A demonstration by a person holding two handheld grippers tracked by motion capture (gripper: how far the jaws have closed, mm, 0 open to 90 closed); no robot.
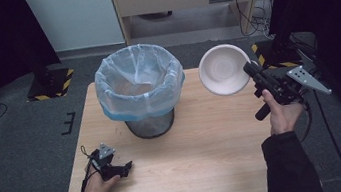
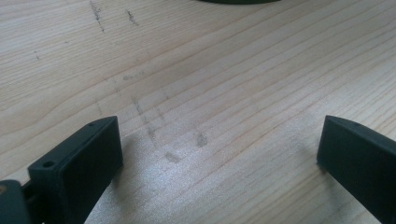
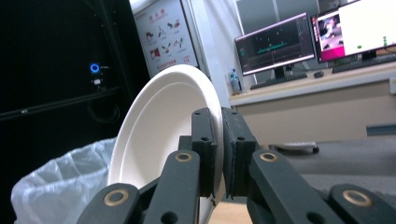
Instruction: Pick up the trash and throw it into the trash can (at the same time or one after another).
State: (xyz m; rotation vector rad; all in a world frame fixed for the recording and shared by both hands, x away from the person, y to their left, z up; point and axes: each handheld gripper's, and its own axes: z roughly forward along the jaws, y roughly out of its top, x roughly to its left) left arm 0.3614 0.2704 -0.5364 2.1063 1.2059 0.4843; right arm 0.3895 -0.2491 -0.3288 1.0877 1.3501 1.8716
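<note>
A white paper bowl (image 1: 223,69) hangs in the air above the table's right rear, tilted so its hollow faces the camera. My right gripper (image 1: 252,70) is shut on its rim. In the right gripper view the two pads pinch the rim of the bowl (image 3: 159,135), at my right gripper (image 3: 219,154). A mesh waste bin (image 1: 140,91) lined with a pale blue bag stands at the table's middle rear, left of the bowl. My left gripper (image 1: 127,166) rests low at the table's front left, open; its jaws (image 2: 219,154) stand wide over bare wood with nothing between them.
The wooden table (image 1: 208,161) sits on grey carpet. Dark curtains flank both sides, and a stand with hazard stripes (image 1: 50,82) is at the rear left. The bag of the bin (image 3: 56,186) shows low left in the right gripper view, with monitors (image 3: 275,44) on a desk behind.
</note>
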